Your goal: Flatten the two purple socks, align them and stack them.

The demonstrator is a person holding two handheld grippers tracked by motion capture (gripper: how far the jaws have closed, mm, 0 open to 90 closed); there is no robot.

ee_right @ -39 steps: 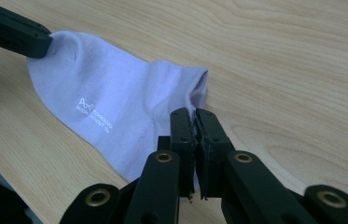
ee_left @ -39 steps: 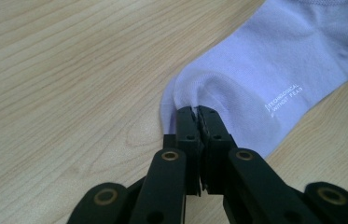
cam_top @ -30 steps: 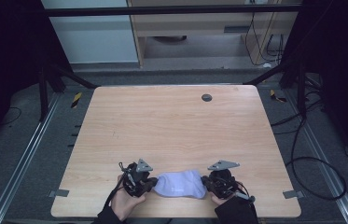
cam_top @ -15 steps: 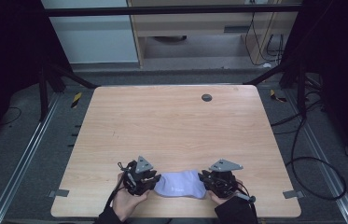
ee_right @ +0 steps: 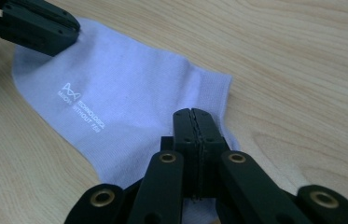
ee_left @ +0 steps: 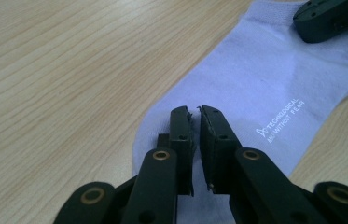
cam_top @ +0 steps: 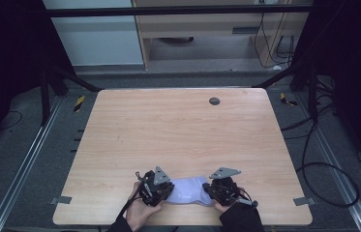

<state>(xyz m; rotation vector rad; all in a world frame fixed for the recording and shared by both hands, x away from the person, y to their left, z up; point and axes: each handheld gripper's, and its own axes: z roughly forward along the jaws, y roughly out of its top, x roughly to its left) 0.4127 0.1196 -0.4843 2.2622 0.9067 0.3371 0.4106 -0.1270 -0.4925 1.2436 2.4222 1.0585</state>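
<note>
My left claw [ee_left: 195,122], narrowly parted after closing, and clamped-tight right claw [ee_right: 194,125] pin the sock [cam_top: 188,189] flat at the worktop's [cam_top: 178,130] six o'clock.

In the left gripper view, the left hand-held gripper [ee_left: 195,114] covers the toe end of the sock [ee_left: 255,79], and whether cloth is pinched in the narrow gap cannot be told. The right hand-held gripper [ee_right: 193,116] hides the sock's cuff edge beneath it. The white lettering [ee_right: 82,109] is too blurred to read fully. From above, the person's forearms are cut off by the bottom edge.
</note>
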